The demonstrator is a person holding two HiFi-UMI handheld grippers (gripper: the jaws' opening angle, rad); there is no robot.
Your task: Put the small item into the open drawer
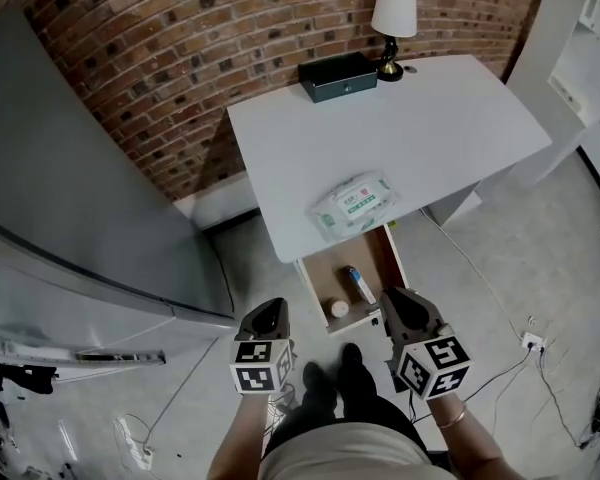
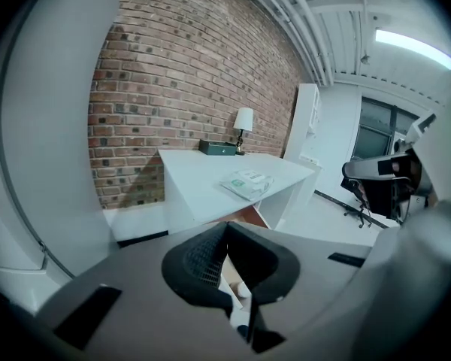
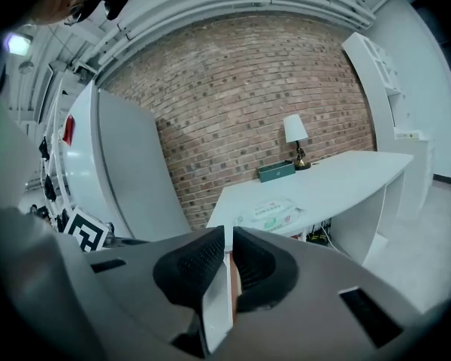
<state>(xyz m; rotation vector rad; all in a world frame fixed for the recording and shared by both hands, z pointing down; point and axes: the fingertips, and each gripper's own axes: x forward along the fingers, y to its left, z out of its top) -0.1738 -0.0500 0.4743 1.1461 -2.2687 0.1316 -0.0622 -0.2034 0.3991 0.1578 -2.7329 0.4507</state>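
Observation:
Under the white desk (image 1: 430, 118) the wooden drawer (image 1: 385, 258) stands pulled out. In it lie a small white-and-blue tube (image 1: 360, 284) and a small white round item (image 1: 339, 308). A pack of wipes (image 1: 354, 204) rests on the desk's near edge above the drawer. My left gripper (image 1: 263, 320) hangs in front of the drawer's left corner, jaws together and empty; its own view (image 2: 227, 228) shows the pads meeting. My right gripper (image 1: 400, 306) is by the drawer's right corner; between its pads (image 3: 229, 235) there is only a thin slit, with nothing in it.
A dark green box (image 1: 338, 76) and a lamp (image 1: 393, 23) stand at the desk's far edge by the brick wall. A tall grey cabinet (image 1: 80, 218) fills the left. The person's feet (image 1: 335, 378) are in front of the drawer. A cable and socket (image 1: 532, 343) lie on the floor at right.

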